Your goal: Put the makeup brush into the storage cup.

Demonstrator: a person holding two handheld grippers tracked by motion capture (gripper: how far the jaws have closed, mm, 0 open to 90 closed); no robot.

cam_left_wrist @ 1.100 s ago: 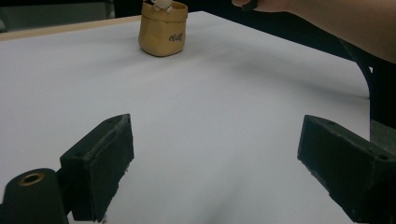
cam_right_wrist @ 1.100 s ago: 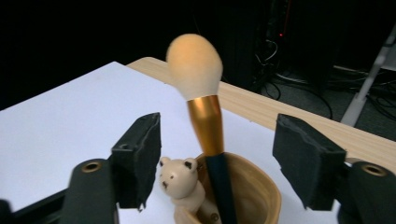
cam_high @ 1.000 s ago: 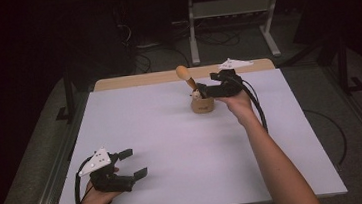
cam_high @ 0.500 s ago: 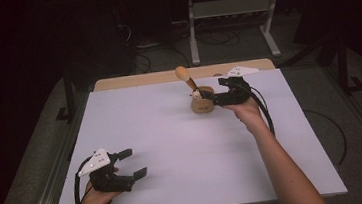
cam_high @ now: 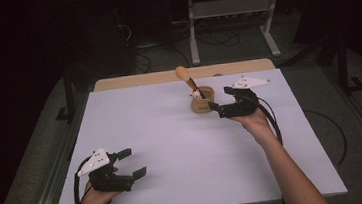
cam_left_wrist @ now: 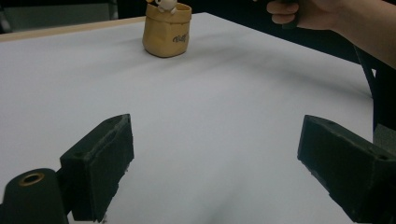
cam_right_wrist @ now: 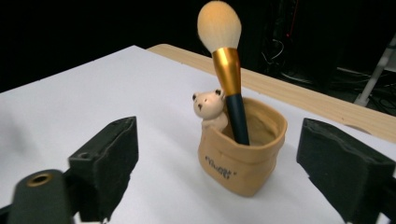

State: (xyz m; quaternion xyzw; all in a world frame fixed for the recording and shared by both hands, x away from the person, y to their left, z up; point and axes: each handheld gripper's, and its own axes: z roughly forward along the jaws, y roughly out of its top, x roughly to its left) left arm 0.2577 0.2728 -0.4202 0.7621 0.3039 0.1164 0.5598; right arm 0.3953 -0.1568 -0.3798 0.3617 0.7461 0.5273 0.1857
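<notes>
I am pulling my right gripper [cam_high: 218,109] away from the brush [cam_right_wrist: 225,65], its jaws just opening wide and holding nothing. The brush is standing in the bear cup [cam_high: 202,100] near the table's far edge, so it is dropped off. My left gripper [cam_high: 132,163] is waiting open by the near left corner.

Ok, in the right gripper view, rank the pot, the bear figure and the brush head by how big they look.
1. Tan pot: clearly the largest.
2 and 3. Brush head and bear figure: these look about alike, so I won't rank them.
All three sit at much the same distance from the camera.
</notes>
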